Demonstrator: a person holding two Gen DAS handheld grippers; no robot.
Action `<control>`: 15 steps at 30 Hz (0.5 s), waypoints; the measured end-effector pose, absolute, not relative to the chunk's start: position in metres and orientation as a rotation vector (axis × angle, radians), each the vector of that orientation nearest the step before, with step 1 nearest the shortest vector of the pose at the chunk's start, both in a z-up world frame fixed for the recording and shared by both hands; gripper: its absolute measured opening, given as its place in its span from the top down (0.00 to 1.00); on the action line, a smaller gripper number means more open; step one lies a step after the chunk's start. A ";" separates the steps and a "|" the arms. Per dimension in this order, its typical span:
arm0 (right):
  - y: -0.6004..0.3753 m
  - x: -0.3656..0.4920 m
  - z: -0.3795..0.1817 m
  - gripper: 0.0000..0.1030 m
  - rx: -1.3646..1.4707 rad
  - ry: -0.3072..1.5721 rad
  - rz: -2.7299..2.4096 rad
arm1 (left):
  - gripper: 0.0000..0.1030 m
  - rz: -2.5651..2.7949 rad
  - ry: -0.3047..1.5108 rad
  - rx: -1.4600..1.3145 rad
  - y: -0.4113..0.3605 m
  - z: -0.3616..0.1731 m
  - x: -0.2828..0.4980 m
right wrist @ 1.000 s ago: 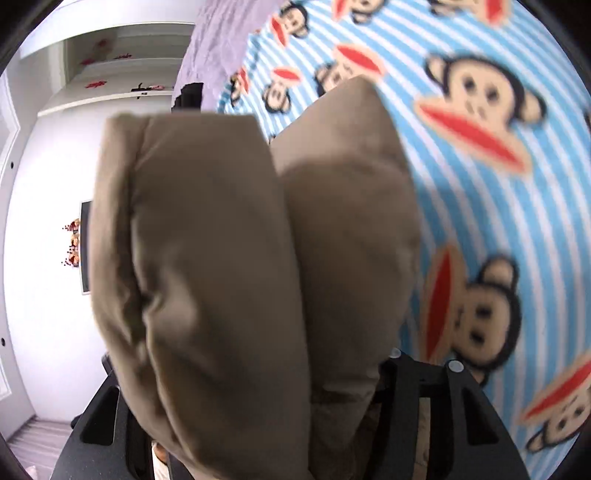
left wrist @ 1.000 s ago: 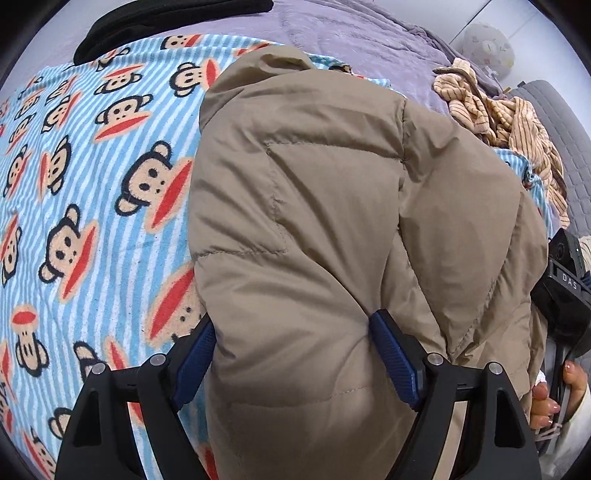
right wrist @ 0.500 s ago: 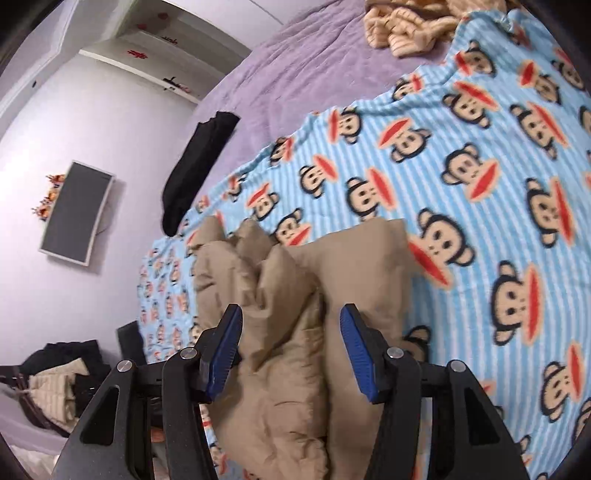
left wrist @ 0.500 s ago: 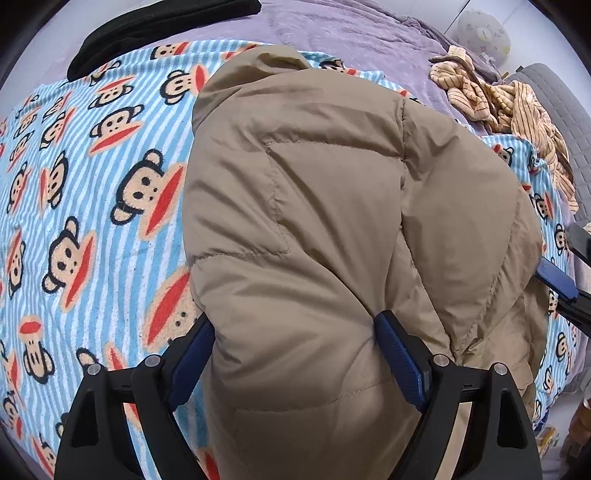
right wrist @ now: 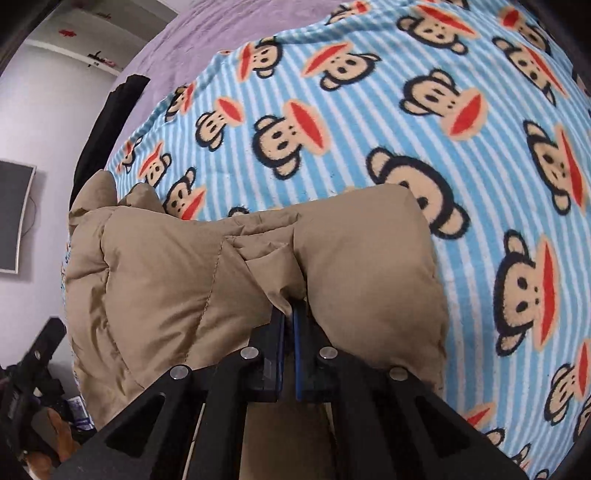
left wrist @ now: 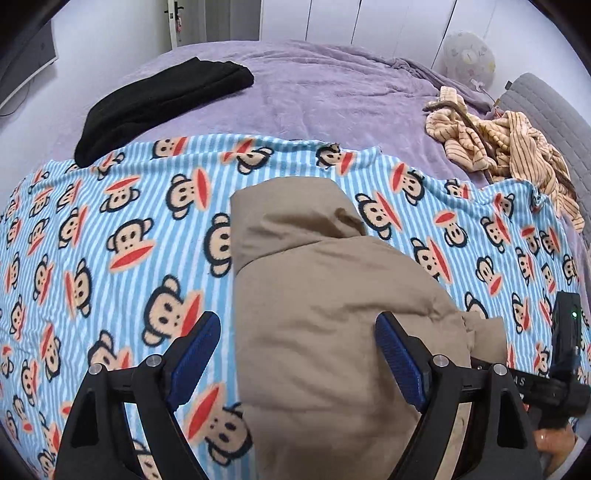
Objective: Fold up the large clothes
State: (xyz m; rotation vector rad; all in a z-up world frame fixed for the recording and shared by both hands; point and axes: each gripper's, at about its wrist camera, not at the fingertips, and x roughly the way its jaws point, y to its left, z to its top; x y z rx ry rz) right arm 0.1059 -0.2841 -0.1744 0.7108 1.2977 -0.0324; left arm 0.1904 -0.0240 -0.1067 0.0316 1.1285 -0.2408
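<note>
Right gripper (right wrist: 290,321): jaws pinched together on a fold of the tan puffer jacket (right wrist: 229,280), frame centre, atop monkey-print blanket (right wrist: 369,110). Left gripper (left wrist: 299,354): spread wide (jacket between, ungripped). Step: re-gripping; next, lift and fold over.

This is a bedroom at home: a wide bed (left wrist: 332,85) with a purple cover, a monkey-print blanket (left wrist: 110,221) on it, white wardrobe doors (left wrist: 351,18) at twelve o'clock.
</note>
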 end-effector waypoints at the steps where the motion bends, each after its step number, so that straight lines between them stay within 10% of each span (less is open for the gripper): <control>1: -0.286 0.105 -0.176 0.99 0.721 1.297 -0.031 | 0.16 -0.254 1.155 0.052 -0.034 -0.118 0.199; 15: -0.289 0.070 -0.147 0.97 0.648 1.298 -0.038 | 0.03 -0.274 1.212 0.178 -0.062 -0.170 0.200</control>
